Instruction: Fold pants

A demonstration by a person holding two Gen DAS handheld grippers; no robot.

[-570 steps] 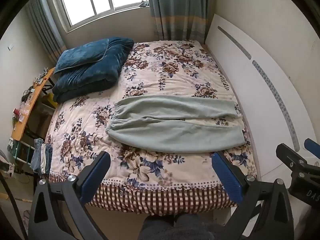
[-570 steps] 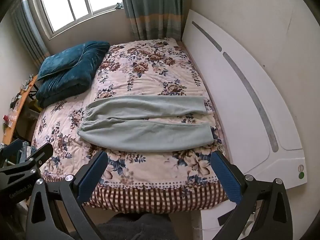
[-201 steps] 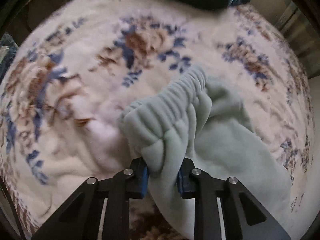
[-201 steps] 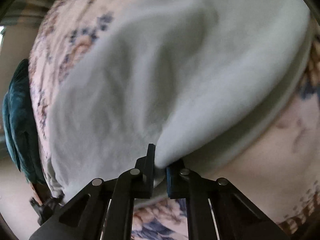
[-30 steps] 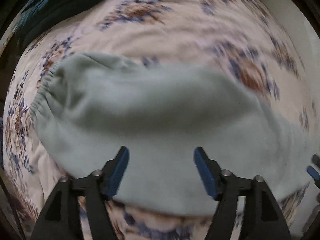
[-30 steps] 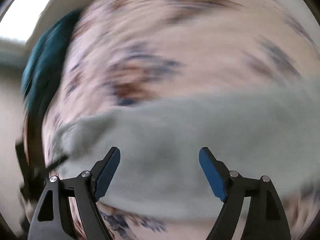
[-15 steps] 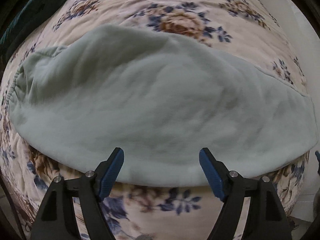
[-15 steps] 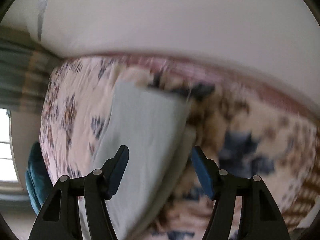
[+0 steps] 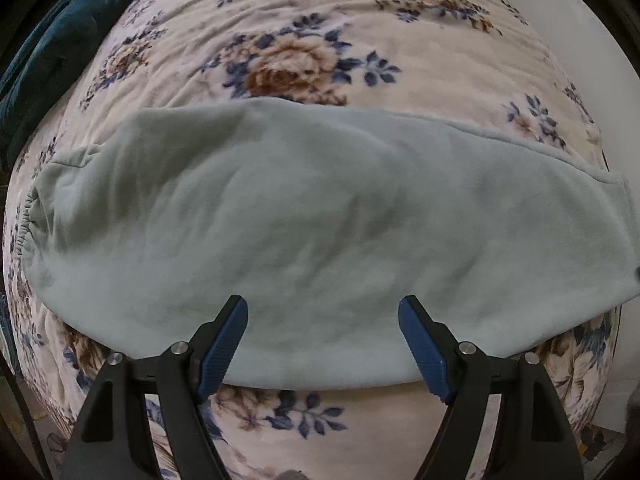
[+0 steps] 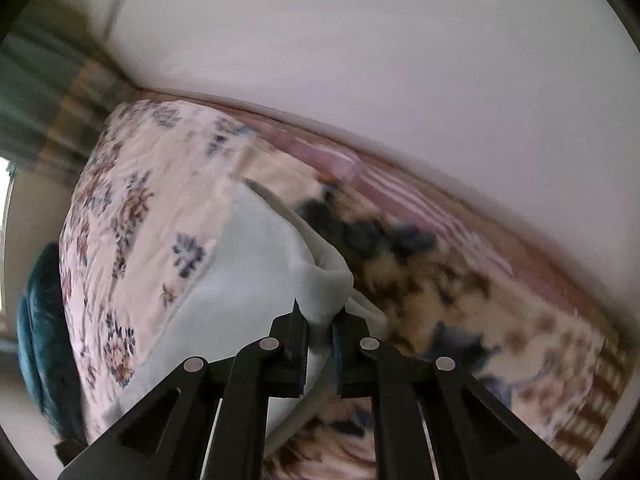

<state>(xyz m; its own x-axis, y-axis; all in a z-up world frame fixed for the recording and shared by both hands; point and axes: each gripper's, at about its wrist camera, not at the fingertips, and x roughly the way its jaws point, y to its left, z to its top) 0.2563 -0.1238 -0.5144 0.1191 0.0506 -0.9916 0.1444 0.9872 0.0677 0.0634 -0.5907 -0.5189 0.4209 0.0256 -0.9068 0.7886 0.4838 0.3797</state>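
The pale green pants [image 9: 312, 224] lie folded lengthwise, one leg on the other, across the floral bedspread [image 9: 304, 48]. The waistband is at the left and the leg cuffs at the right. My left gripper [image 9: 322, 336] is open and empty, hovering over the near edge of the pants. My right gripper [image 10: 320, 328] is shut on the cuff end of the pants [image 10: 256, 280], pinching the stacked leg ends and lifting them slightly off the bed.
A dark teal folded blanket [image 9: 44, 52] lies at the far left of the bed and also shows in the right wrist view [image 10: 44, 344]. The white headboard [image 10: 400, 80] rises just beyond the cuffs. Curtains [image 10: 44, 92] hang at the far corner.
My right gripper has closed on the cuff end of the pants; it was open half a second ago. My left gripper stays open and has drawn back slightly.
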